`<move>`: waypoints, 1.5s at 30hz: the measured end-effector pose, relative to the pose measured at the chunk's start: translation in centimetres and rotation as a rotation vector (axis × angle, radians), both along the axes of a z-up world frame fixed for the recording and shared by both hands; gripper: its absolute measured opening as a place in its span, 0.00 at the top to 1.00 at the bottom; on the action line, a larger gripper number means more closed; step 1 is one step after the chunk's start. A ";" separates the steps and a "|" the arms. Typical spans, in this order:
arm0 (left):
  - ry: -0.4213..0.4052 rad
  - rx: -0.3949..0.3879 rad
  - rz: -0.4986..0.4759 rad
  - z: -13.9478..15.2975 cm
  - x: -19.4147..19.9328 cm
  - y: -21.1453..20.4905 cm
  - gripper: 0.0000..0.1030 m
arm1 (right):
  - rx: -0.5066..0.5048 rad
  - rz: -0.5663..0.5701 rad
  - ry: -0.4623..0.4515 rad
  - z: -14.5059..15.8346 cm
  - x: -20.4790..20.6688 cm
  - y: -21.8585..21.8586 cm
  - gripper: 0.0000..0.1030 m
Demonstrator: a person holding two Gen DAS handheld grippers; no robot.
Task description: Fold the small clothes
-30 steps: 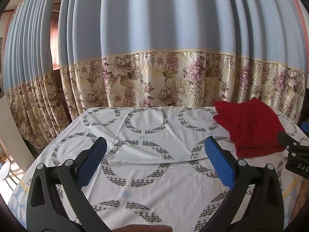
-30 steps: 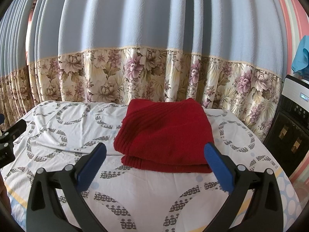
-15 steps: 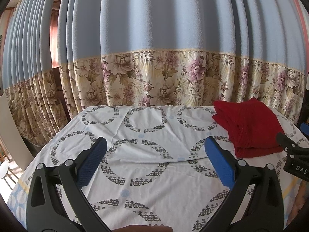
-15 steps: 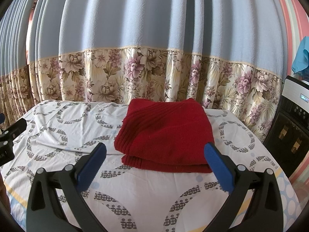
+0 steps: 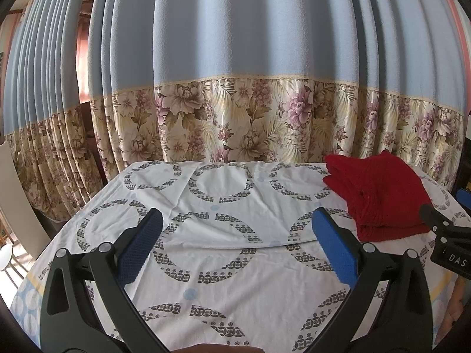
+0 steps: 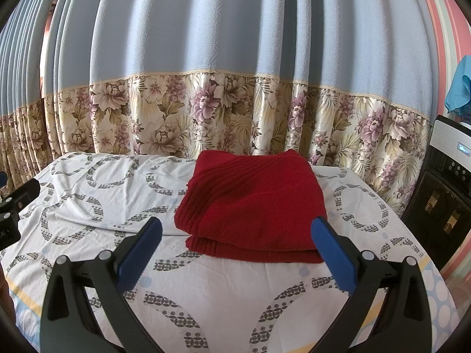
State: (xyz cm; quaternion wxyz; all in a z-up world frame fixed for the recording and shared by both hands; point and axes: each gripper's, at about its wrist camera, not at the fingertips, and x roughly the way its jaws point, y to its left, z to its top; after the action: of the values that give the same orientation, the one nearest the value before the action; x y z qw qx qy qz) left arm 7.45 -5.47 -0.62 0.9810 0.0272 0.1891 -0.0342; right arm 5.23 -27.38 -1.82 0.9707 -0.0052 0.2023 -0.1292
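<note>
A red knitted garment (image 6: pixel 253 203) lies folded into a neat stack on the table's right half, also visible at the right in the left wrist view as the red garment (image 5: pixel 379 197). My right gripper (image 6: pixel 235 235) is open, just short of the stack's near edge, nothing between its blue pads. My left gripper (image 5: pixel 235 235) is open too, hovering over the bare patterned cloth to the left of the garment. The right gripper's tip (image 5: pixel 441 229) shows at the right edge of the left wrist view.
The table wears a white cloth with grey ring patterns (image 5: pixel 223 235), creased across the middle. Blue and floral curtains (image 6: pixel 235 88) hang close behind it. A black water dispenser (image 6: pixel 441 200) stands right of the table. A chair edge (image 5: pixel 8 253) shows at the far left.
Both views have barely shifted; the left gripper has drifted slightly, the garment staying put. Both jaws stay open.
</note>
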 end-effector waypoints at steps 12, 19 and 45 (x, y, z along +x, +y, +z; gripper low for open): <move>-0.004 -0.003 0.007 0.2 0.0 -0.1 0.03 | -0.002 0.002 0.000 0.0 -0.1 0.0 0.02; -0.001 -0.003 0.006 0.1 -0.1 -0.2 0.03 | -0.001 0.004 0.002 -0.1 -0.1 0.0 0.02; -0.001 -0.002 0.012 0.0 -0.1 -0.2 0.03 | -0.006 0.006 0.004 -0.1 0.0 0.0 0.02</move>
State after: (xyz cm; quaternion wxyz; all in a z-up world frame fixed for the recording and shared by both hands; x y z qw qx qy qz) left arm 7.39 -5.67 -0.59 0.9813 0.0252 0.1886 -0.0284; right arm 5.18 -27.36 -1.94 0.9707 -0.0091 0.2038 -0.1270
